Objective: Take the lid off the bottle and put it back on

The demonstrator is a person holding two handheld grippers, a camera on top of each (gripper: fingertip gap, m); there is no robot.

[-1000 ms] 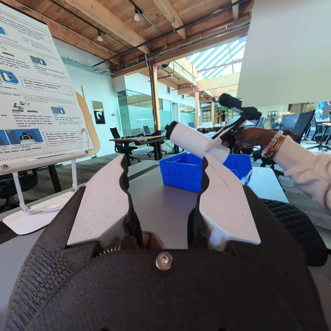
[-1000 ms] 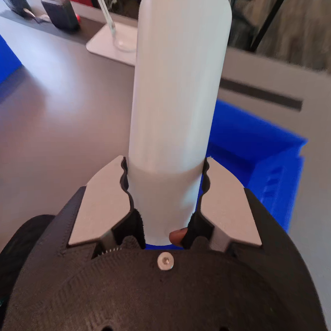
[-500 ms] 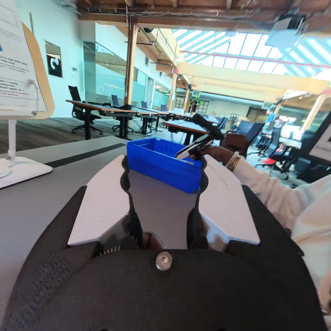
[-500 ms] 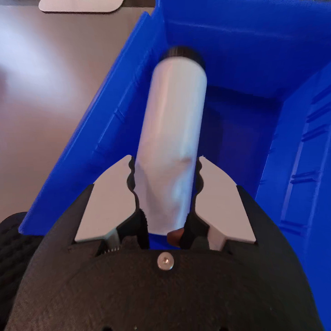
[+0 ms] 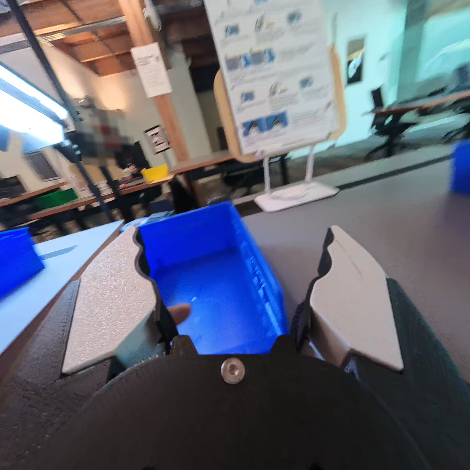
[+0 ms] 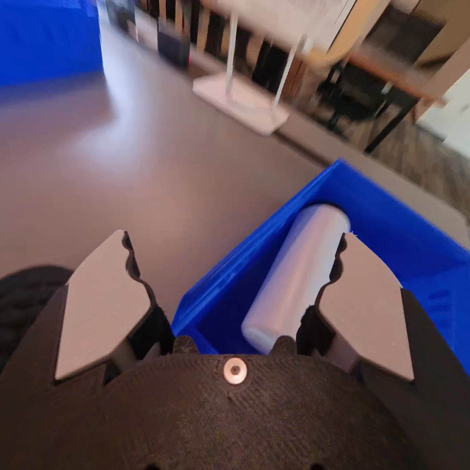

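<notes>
In the right wrist view the white bottle [image 6: 300,274] lies on its side inside a blue bin [image 6: 396,229], its far end against the bin's back wall. My right gripper [image 6: 234,236] is wide open above the bin's near corner, and neither pad presses on the bottle. The lid is not clear in the blur. In the left wrist view my left gripper [image 5: 234,234] is wide open and holds nothing. It hovers over another blue bin [image 5: 211,256] that looks empty. A fingertip [image 5: 180,314] shows behind the left finger.
A white stand with an instruction sheet [image 5: 277,84] stands on the grey table [image 5: 381,229]; its base also shows in the right wrist view [image 6: 241,101]. More blue bins sit at the far left [image 5: 15,262] and right edge [image 5: 461,167]. Desks and chairs lie beyond.
My right gripper carried the bottle into the bin, opened wide and let it go; it now lies there. My left gripper swung left over an empty bin and opened wide.
</notes>
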